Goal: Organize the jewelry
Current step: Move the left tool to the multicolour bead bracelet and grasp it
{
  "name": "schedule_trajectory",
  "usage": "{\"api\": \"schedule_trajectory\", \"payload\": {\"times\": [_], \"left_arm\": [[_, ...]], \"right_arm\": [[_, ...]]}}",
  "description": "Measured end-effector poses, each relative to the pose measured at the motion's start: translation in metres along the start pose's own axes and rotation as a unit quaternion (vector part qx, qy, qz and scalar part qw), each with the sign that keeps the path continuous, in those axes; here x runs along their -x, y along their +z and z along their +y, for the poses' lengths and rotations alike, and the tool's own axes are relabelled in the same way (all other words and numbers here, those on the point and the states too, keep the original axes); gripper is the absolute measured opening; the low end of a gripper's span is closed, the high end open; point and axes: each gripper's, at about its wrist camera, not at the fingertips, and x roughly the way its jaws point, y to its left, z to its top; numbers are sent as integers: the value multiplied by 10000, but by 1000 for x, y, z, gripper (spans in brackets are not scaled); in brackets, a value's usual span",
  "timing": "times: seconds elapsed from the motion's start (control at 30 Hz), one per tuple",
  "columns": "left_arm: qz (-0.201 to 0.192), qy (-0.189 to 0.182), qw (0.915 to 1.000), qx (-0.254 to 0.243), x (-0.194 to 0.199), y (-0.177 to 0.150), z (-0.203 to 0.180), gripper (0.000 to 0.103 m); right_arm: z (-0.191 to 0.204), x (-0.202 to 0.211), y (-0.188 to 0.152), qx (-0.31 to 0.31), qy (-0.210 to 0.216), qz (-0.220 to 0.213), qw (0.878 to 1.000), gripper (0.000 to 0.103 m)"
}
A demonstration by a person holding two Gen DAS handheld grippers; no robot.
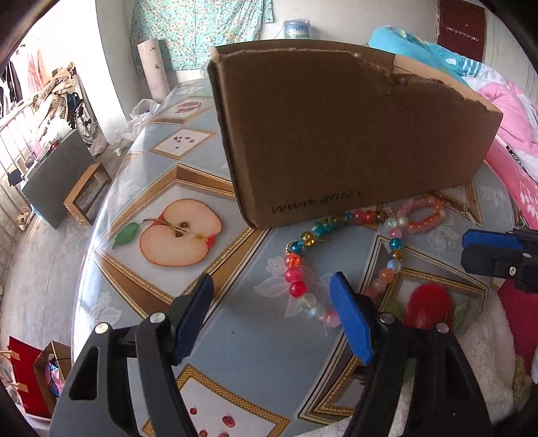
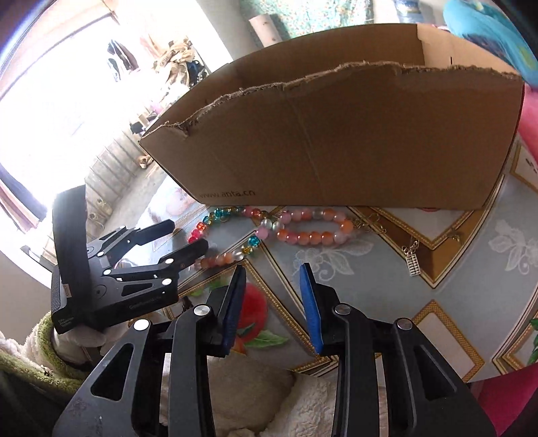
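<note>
A table covered with a glossy blue-grey oilcloth printed with fruit panels [image 1: 175, 232] is seen near the camera. A pale concrete floor [image 1: 37, 255] is lit strongly from a bright window [image 2: 50, 101]. A dark grey cabinet [image 1: 57, 178] and a small gold-framed wooden stool [image 1: 85, 195] are noted on the floor. A green floral curtain [image 1: 198, 30] hangs on the white back wall [image 1: 114, 57]. Pink and turquoise bedding [image 1: 504, 111] is piled at the right.
</note>
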Motion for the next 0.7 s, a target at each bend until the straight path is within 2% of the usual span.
{"api": "schedule_trajectory", "payload": {"times": [0.17,0.33,0.4,0.57,0.7], "left_arm": [[94,17,9999,-63,7,-7,7,69],[-170,-203,9996,8,15,-3,12,69],[-222,-338,9992,-40,16,0,9,65],[-51,-350,9988,-330,3,3,-1,43],[-80,-422,9983,-392,0,3,-4,31]], "right_arm": [[-1,-14,1,-46,166,130,9998,33],[10,-32,9,-140,392,121,9991,33],[16,-37,11,-67,377,110,9992,33],[34,-50,18,47,251,146,9996,30],[47,-64,21,212,-59,176,9996,27]]}}
